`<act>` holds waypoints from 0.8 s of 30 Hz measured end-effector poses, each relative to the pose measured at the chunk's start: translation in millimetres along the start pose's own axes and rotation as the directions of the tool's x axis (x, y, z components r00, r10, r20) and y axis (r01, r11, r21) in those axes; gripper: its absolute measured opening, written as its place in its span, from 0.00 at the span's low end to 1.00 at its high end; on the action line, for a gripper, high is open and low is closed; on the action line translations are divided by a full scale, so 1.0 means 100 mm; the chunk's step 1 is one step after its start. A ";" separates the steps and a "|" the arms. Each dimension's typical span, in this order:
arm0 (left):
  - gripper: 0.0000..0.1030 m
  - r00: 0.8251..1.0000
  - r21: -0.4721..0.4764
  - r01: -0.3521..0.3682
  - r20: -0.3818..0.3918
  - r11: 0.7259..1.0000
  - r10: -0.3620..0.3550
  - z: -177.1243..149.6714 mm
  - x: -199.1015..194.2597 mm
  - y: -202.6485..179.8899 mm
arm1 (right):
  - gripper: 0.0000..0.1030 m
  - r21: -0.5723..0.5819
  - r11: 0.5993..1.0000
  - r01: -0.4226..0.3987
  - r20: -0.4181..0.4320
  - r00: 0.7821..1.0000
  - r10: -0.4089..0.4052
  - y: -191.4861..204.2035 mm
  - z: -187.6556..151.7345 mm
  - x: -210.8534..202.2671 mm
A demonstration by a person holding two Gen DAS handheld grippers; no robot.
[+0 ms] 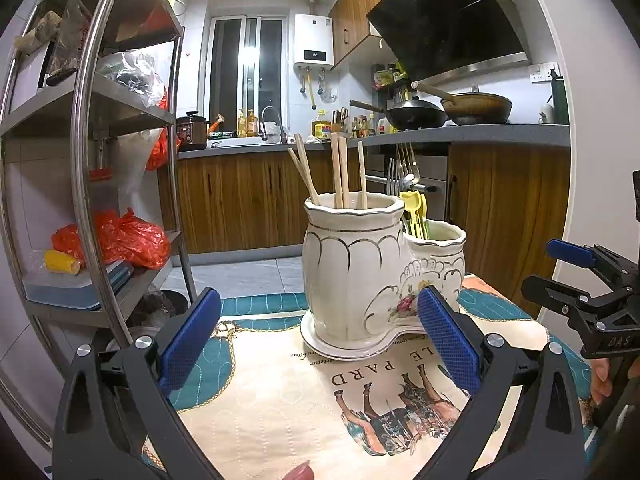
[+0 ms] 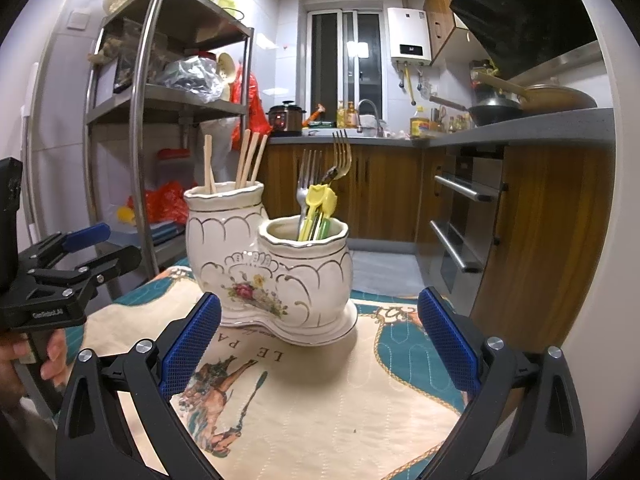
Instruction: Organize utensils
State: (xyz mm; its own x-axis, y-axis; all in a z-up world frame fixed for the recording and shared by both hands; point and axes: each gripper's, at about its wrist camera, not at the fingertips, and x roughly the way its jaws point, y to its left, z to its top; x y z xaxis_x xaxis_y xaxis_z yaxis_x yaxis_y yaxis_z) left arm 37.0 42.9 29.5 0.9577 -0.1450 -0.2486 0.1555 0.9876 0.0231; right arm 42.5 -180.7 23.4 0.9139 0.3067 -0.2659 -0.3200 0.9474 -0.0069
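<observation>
Both grippers spread wide, nothing in either. Left gripper (image 1: 320, 340): blue textured pads far apart, empty, hovering low over the cream quilted tablecloth with teal border and horse print (image 1: 280, 408). Right gripper (image 2: 320, 340): same wide spread, empty, over the same cloth from the other side. Each shows at the edge of the other's view, held by a hand (image 2: 24, 360).

White ceramic two-compartment utensil holder with gold trim and a rose decal (image 2: 272, 272) stands upright on the tablecloth, ahead of both grippers, touching neither. In the left wrist view the right pad overlaps its lower front; contact cannot be confirmed, looks apart.

Tall compartment: light wooden chopsticks (image 1: 340, 172), five or so, standing up, a few leaning. Short compartment: steel forks (image 2: 308, 176), tines up, one gold-toned fork (image 2: 342, 156) sticking out higher and tilted, plus yellow and green plastic utensils (image 2: 318, 212) bunched together.

Background: steel shelving rack (image 1: 100, 120) with red plastic bags to the left, wood-front kitchen cabinets and grey counter (image 2: 520, 124) with woks behind.
</observation>
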 end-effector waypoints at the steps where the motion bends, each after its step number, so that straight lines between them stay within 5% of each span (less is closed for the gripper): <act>1: 0.94 1.000 0.000 -0.001 0.002 1.000 0.001 0.00 -0.01 0.00 | 0.95 -0.001 1.000 0.000 0.000 1.000 0.000 0.00 0.00 0.00; 24: 0.94 1.000 0.005 0.000 0.007 1.000 0.000 0.00 -0.01 0.01 | 0.95 0.000 1.000 0.000 0.001 1.000 0.000 0.00 0.00 0.00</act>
State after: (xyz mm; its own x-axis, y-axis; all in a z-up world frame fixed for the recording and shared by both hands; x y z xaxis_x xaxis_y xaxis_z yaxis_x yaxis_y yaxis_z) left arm 36.4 43.8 29.5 0.9594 -0.1456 -0.2415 0.1569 0.9872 0.0280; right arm 42.5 -181.0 23.3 0.9143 0.3065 -0.2649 -0.3197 0.9475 -0.0072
